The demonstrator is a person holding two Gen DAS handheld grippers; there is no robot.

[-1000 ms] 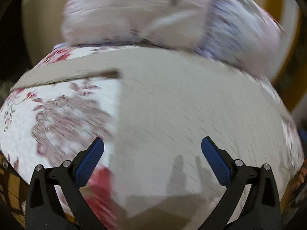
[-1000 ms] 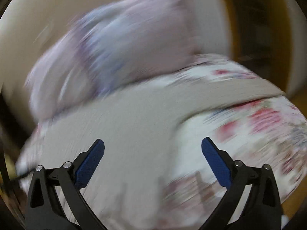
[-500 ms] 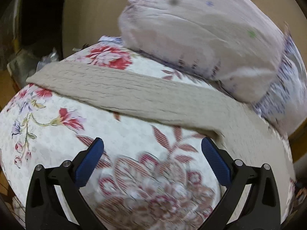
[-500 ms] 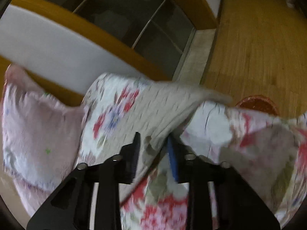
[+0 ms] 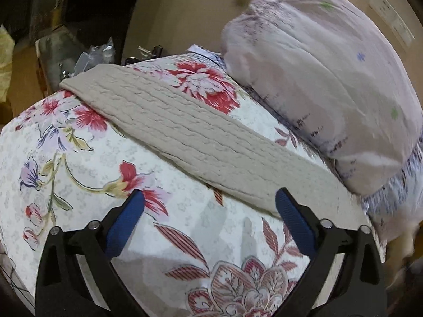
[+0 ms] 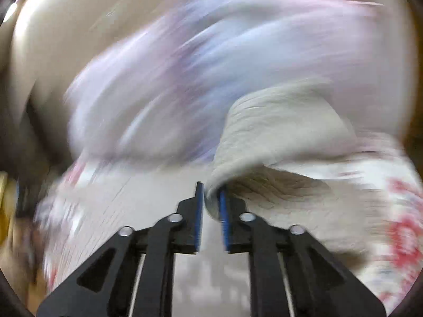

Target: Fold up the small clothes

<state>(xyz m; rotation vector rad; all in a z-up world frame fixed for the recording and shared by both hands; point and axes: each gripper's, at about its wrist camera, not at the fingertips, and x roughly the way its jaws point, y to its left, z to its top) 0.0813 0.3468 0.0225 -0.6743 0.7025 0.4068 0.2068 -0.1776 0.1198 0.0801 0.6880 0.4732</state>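
Note:
A beige knitted garment point(image 5: 185, 129) lies as a long strip across the floral bedspread point(image 5: 87, 174). My left gripper point(image 5: 208, 206) is open and empty, hovering just in front of the strip's near edge. In the right wrist view my right gripper point(image 6: 210, 195) is shut on a corner of the same beige garment point(image 6: 277, 132), which is lifted and curls over to the right of the fingers. That view is strongly motion-blurred.
A pale pink pillow point(image 5: 330, 79) lies at the back right of the bed, touching the garment's far side; it appears blurred in the right wrist view point(image 6: 185, 79). Dark clutter point(image 5: 100, 52) sits beyond the bed's far left edge. A beige headboard point(image 5: 185, 8) stands behind.
My right gripper, shut on the garment's corner, has swung round from facing the floor to facing the pillow, lifting the cloth. My left gripper has shifted slightly and stays open.

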